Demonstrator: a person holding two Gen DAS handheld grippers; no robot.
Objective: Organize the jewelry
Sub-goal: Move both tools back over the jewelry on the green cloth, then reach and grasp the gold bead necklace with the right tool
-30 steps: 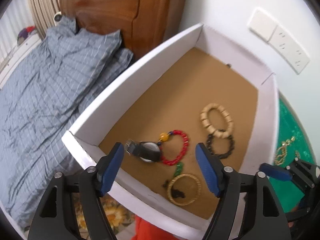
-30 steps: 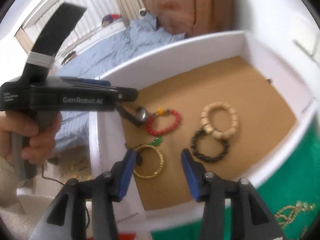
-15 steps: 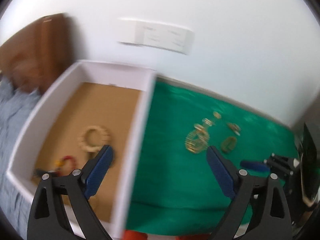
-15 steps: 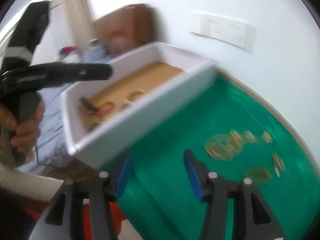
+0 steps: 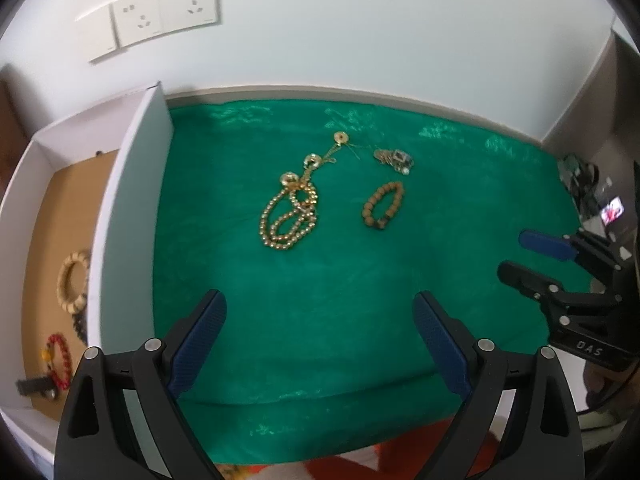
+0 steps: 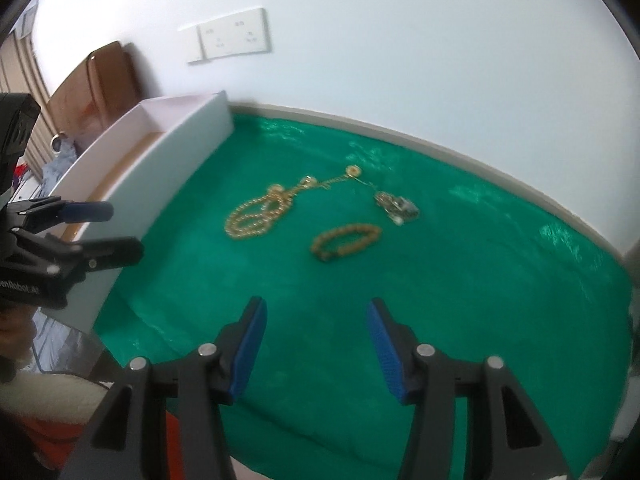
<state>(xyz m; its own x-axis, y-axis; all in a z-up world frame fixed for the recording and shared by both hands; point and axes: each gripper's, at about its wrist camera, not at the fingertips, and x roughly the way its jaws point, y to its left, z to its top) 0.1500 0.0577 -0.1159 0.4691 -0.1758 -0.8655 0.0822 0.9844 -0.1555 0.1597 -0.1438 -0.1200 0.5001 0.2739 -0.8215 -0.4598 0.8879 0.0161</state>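
While both of our grippers hang above the green cloth (image 5: 248,360) with nothing in them, the jewelry left to sort lies ahead of us, well apart from either set of tips. Our left gripper (image 5: 320,332) has its jaws spread wide and empty; our right gripper (image 6: 316,340) has its jaws apart too, though less widely, and nothing sits between them either. Three pieces remain on the cloth: a gold bead necklace (image 5: 290,216) whose long axis runs away from us toward the wall, its chain and discs trailing off at the far end; a brown bead bracelet (image 5: 383,205) just to the right of it; and a small dark ornate piece (image 5: 394,159) beyond the bracelet. The white box (image 5: 132,200) stands at the left edge of the cloth, with a tan bracelet (image 5: 72,276) and a red bead bracelet (image 5: 59,354) already inside. What the next reach turns on, we judge, is side — the necklace lies toward the box and ahead of the left jaws, while the bracelet sits nearly straight ahead of the right jaws in the right wrist view. We would take the bracelet across its ring with the right, the necklace's bunched loops with the left — a loose chain may drag.
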